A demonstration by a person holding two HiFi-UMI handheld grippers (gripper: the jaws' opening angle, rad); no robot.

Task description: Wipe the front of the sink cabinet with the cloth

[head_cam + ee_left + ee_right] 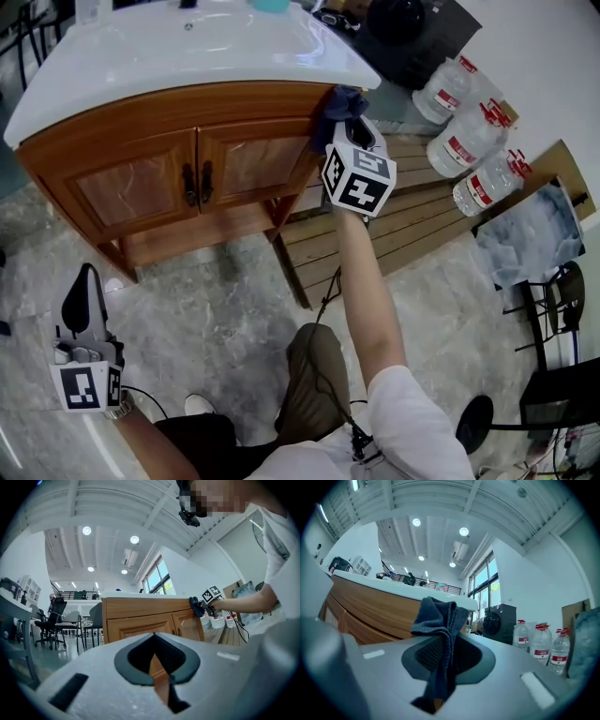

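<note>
Cloth [439, 620] dark blue, crumpled, pinched in right tongs [442, 660].

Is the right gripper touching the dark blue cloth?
Touching. The right gripper view shows the cloth clamped between the right gripper's fingers, its top bunched above them.
</note>
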